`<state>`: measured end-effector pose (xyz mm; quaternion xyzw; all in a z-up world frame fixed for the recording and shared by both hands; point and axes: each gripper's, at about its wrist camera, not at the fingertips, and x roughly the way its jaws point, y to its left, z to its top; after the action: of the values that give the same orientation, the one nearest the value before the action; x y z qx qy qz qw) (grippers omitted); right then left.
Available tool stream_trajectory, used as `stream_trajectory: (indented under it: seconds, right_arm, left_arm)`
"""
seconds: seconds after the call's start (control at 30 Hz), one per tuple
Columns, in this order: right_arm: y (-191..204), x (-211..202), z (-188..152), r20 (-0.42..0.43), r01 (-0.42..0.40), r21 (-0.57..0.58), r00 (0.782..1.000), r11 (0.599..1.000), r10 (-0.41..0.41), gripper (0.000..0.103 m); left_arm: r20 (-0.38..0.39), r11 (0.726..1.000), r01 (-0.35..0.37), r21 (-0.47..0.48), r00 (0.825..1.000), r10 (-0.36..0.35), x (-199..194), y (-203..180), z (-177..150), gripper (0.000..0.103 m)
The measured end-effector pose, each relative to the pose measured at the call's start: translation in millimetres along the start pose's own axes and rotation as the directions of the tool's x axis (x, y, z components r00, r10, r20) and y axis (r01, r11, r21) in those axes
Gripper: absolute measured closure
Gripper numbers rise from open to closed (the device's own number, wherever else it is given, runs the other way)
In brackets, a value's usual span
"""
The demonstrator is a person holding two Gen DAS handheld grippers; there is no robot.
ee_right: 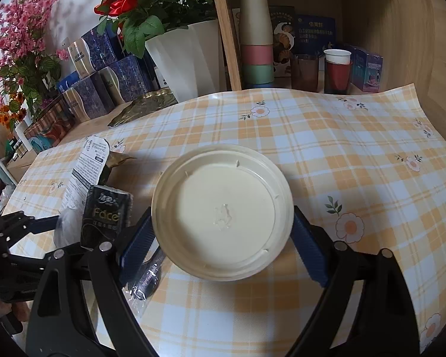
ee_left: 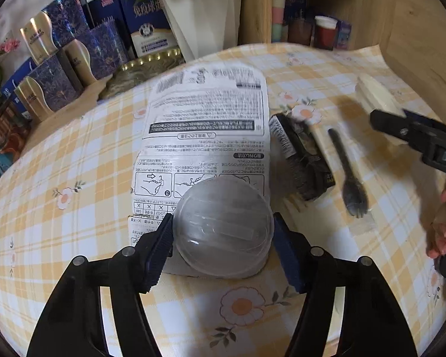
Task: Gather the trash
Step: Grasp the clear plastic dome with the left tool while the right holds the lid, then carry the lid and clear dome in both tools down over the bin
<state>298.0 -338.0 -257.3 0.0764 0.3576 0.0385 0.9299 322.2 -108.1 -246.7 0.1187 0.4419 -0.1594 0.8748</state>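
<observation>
The left claw (ee_left: 223, 247) pinches a slick clear dome (ee_left: 224, 227) that may squirt free, while the right claw (ee_right: 221, 238) clamps a cream lid (ee_right: 223, 211).

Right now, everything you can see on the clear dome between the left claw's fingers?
The clear dome is a see-through plastic blister, rounded, glossy with light streaks, with faint shapes inside that cannot be made out. It sits bulge up on the near end of a printed backing card that lies flat on the checked tablecloth. The left claw straddles it, blue fingers right against both sides; the left one looks in contact.
</observation>
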Motion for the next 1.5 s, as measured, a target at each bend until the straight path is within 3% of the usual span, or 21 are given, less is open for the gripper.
stream_trajectory:
  seconds: [0.2, 0.43, 0.63, 0.93, 1.17, 1.5]
  right_arm:
    - [4, -2, -2, 0.013, 0.016, -0.017, 1.0, 1.0, -0.016, 0.017]
    - [27, -12, -5, 0.01, 0.072, -0.121, 0.997, 0.99, -0.072, 0.017]
    - [55, -57, -26, 0.019, 0.026, -0.161, 1.0, 0.987, -0.023, 0.017]
    - [91, -142, -73, 0.022, -0.035, -0.198, 0.999, 0.98, 0.04, 0.017]
    - [109, -199, -114, 0.018, -0.085, -0.165, 0.996, 0.983, 0.089, 0.017]
    - [142, -235, -188, -0.079, -0.17, -0.171, 0.984, 0.971, 0.158, 0.017]
  left_arm:
    - [0.058, 0.997, 0.058, -0.042, 0.997, -0.055, -39, 4, -8, 0.039]
    - [0.102, 0.991, 0.105, -0.08, 0.99, -0.097, -98, 11, -38, 0.039]
    - [0.133, 0.986, 0.12, -0.114, 0.986, -0.105, -141, 19, -72, 0.039]
    - [0.152, 0.973, 0.133, -0.188, 0.983, -0.105, -201, 31, -131, 0.039]
    - [0.172, 0.97, 0.127, -0.209, 0.981, -0.091, -247, 25, -181, 0.039]
    - [0.194, 0.969, 0.118, -0.216, 0.978, -0.076, -292, 14, -234, 0.039]
